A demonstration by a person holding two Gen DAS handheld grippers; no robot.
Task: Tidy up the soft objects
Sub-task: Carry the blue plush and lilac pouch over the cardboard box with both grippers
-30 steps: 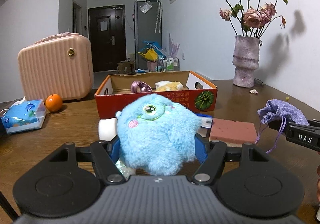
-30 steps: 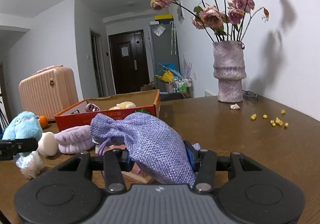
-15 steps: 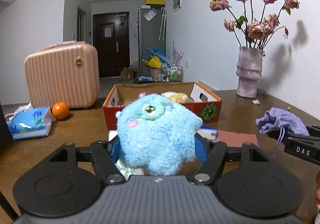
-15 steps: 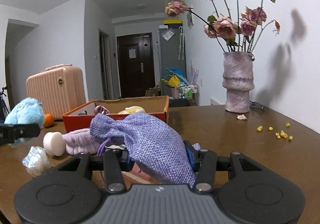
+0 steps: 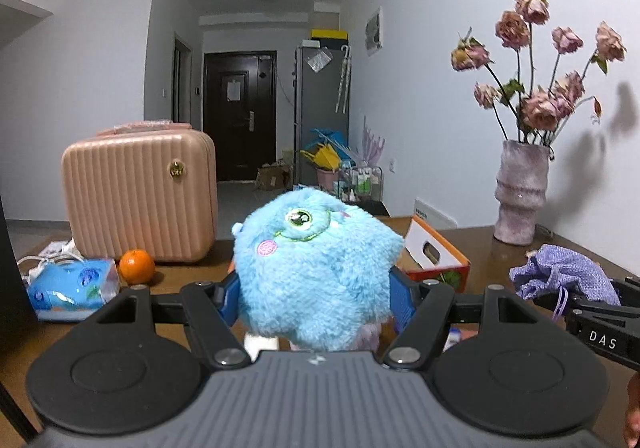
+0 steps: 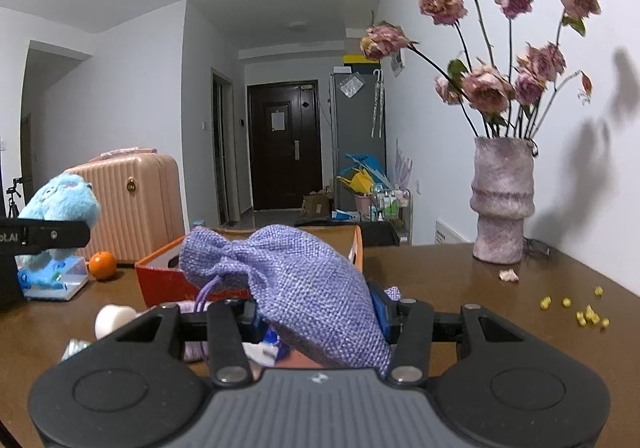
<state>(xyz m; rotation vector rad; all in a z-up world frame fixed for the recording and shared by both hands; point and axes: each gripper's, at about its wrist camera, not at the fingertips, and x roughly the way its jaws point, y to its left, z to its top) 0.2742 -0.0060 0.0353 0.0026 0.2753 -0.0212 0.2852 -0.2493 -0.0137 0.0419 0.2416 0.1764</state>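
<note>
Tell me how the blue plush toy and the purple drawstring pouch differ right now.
The blue plush toy is fluffy, round and has a face; the purple drawstring pouch is coarse woven fabric, cinched at the neck, with cords dangling. The toy sits in the left claw, the pouch in the right claw. Both are soft and held above the table.

Even, cool indoor light fills both views, moderately bright, coming from the near side and above. The dried pink roses in the mottled purple ceramic vase (image 6: 503, 204) throw soft, dark shadows onto the white wall (image 6: 600, 152) ahead to the right. Fisheye bending curves walls and ceiling, with black vignetting at the corners. Focus is reasonably sharp; the dark wooden door (image 5: 239, 116) far ahead is dim.
</note>
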